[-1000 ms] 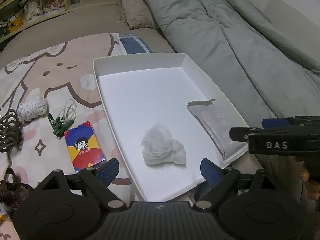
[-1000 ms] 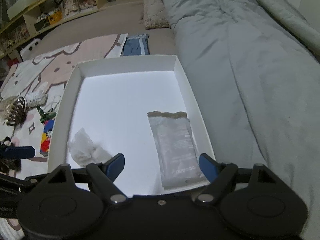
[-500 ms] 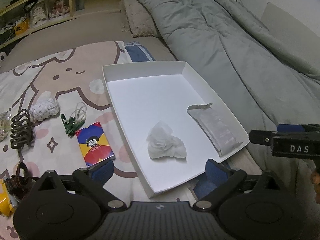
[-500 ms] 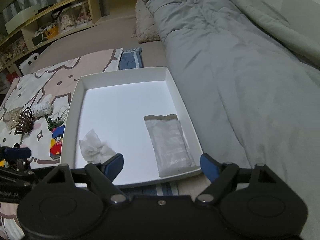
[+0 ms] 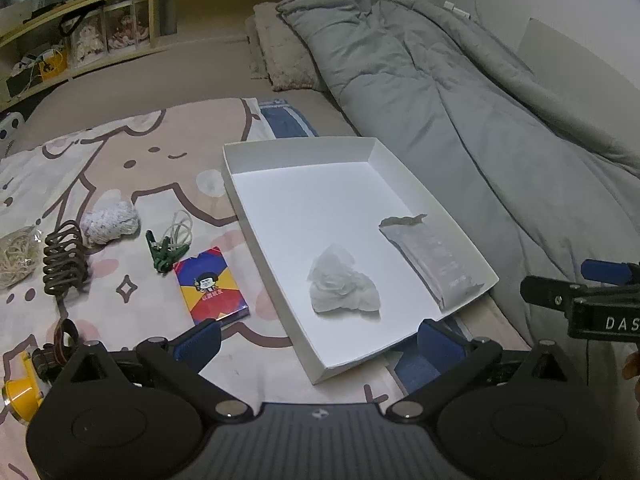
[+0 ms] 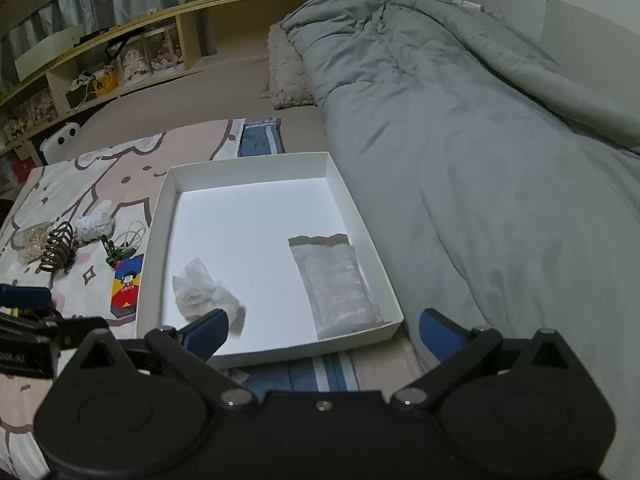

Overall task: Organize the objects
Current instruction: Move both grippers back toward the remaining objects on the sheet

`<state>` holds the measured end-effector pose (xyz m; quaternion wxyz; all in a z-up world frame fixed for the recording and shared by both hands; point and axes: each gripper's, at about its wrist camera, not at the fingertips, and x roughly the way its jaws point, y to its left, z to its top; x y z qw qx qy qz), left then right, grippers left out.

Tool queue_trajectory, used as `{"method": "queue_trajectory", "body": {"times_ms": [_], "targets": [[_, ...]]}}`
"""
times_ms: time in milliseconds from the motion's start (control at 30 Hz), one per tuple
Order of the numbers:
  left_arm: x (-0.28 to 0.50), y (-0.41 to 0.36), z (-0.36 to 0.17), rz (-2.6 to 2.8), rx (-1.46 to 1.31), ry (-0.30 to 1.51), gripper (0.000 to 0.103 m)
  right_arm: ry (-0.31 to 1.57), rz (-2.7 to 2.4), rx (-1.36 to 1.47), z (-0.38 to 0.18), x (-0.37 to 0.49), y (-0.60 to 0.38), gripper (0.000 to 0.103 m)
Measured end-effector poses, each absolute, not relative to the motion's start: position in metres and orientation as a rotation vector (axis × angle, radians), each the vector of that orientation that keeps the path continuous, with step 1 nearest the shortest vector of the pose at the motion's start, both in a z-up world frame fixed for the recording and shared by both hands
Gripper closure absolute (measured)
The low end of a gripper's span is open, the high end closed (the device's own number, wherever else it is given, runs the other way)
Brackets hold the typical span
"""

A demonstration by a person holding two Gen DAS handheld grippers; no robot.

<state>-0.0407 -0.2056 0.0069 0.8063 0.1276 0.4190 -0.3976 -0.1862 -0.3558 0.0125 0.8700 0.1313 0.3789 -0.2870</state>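
A white tray [image 5: 304, 156] [image 6: 248, 164] lies on the bed. In it are a crumpled tissue [image 5: 342, 282] [image 6: 200, 292] and a clear plastic packet [image 5: 436, 260] [image 6: 334, 276]. Left of the tray on the cartoon blanket lie a colourful card box [image 5: 210, 286] [image 6: 128, 284], a green clip [image 5: 162, 250], a white cord, a white string ball [image 5: 110, 222], a dark claw clip [image 5: 64, 258] and rubber bands. My left gripper [image 5: 318, 340] is open and empty, near the tray's front corner. My right gripper [image 6: 322, 330] is open and empty, at the tray's front edge.
A grey duvet [image 5: 460, 92] [image 6: 460, 140] fills the right side. A pillow [image 5: 280, 56] lies at the back. Wooden shelves [image 6: 100, 60] run along the far wall. A yellow item [image 5: 18, 388] and a brown loop lie at the lower left.
Both grippers have drawn back and up from the tray, so more of the bed and shelves shows. Nothing in the tray or on the blanket has moved.
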Motion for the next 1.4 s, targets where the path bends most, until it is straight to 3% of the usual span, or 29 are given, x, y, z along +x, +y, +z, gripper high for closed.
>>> {"method": "queue_trajectory", "body": {"times_ms": [767,1400], "targets": [[-0.031,-0.172,0.013,-0.79,0.265,0.823,0.0,0.773,-0.616,0.269,0.023,-0.188,-0.326,0.0],[0.032,-0.089,0.024,-0.649,0.232,0.771,0.0,0.753,-0.492,0.246,0.017,-0.104,-0.282,0.0]]}}
